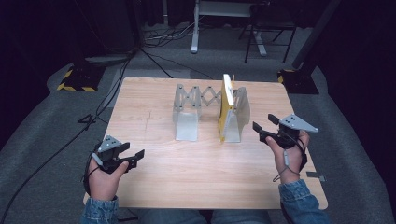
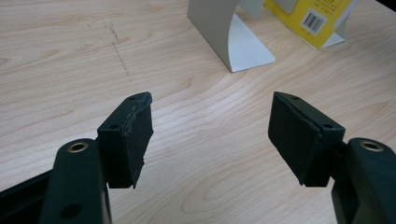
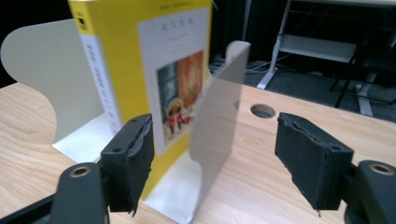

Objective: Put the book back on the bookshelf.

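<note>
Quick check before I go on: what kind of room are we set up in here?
Likely a lab or studio recording bay, not a home: a bare wooden table on grey carpet, dark drapes around, cables trailing over the floor, hazard-striped stand bases, and a white desk frame behind.

Even overhead light falls on the pale wooden table (image 1: pixel 187 182), while the surrounding floor and room sink into near-black. Shadows under the metal book rack (image 1: pixel 187 126) are soft and short. The high view is slightly grainy; in the gripper views the near jaws blur and the yellow book (image 3: pixel 140 70) looks soft.
</note>
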